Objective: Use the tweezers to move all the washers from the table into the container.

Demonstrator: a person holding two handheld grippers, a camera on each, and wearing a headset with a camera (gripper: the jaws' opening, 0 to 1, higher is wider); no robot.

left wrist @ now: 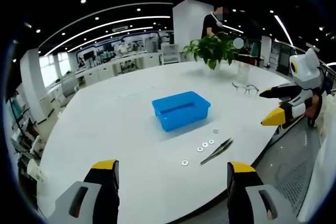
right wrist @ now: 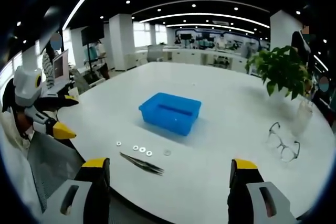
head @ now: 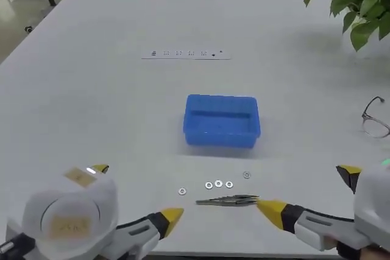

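Left hand-held gripper (head: 137, 191): jaws spread wide, holding nothing, poised over the near edge of the desk (head: 91, 89). To its right, five washers (head: 219, 183) lie in a loose row on the desk, with the tweezers (head: 228, 200) just nearer and the blue container (head: 219, 137) beyond. The tweezers look thin, light, springy and probably slippery, so a grip across the mid-arms seems best. The flat, tiny washers likely slide easily. Right hand-held gripper (head: 308, 190): equally wide, empty, one jaw tip close to the tweezers.
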